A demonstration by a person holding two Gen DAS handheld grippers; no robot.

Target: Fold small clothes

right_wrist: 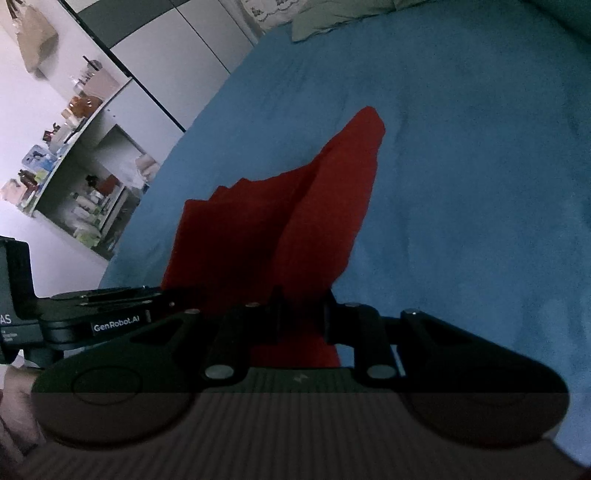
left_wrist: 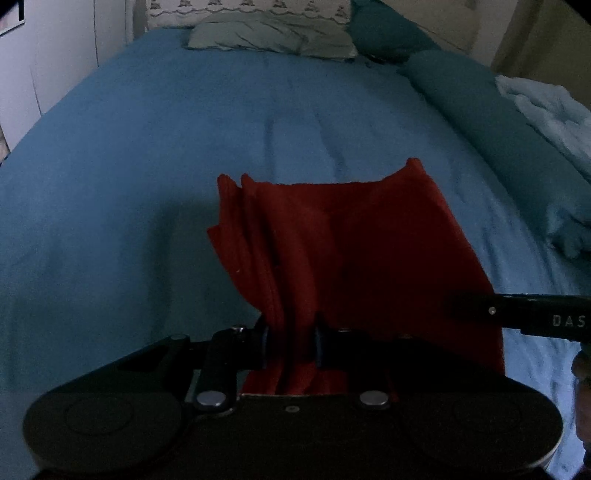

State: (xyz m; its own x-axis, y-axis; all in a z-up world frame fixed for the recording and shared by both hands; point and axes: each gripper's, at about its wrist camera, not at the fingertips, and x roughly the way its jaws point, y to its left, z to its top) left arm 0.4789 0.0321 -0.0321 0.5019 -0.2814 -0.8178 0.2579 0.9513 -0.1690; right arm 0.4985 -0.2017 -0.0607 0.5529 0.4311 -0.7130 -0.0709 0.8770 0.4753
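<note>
Gripping a bunched edge of red cloth [left_wrist: 354, 251] in left wrist view: left gripper [left_wrist: 291, 345], jaws nearly closed w/ gathered fabric pinched between pads. Cloth fanned out ahead over blue bedsheet [left_wrist: 147, 166], pleated on its left side, flatter to the right, far corners poking up. Right gripper [left_wrist: 524, 317] entering from right edge, just beside cloth's near right border; fingertips not visible here. Pale green pillow [left_wrist: 273, 35] at head of bed, dark teal bolster [left_wrist: 491, 122] along right side, light blue blanket [left_wrist: 550, 110] crumpled beyond it.

Right wrist view: right gripper [right_wrist: 301, 314] clamped narrow on near edge of same cloth [right_wrist: 295, 221], fabric filling gap between fingers. Cloth rising ahead in a peaked fold, tip toward upper centre, rest draped down to sheet [right_wrist: 461, 147]. Left gripper [right_wrist: 110, 314] at left, level w/ right one, touching cloth's left edge. Shelf unit [right_wrist: 81, 177] w/ assorted small items against wall, far left; contents too small to identify. Pillow [right_wrist: 332, 22] at top edge.
</note>
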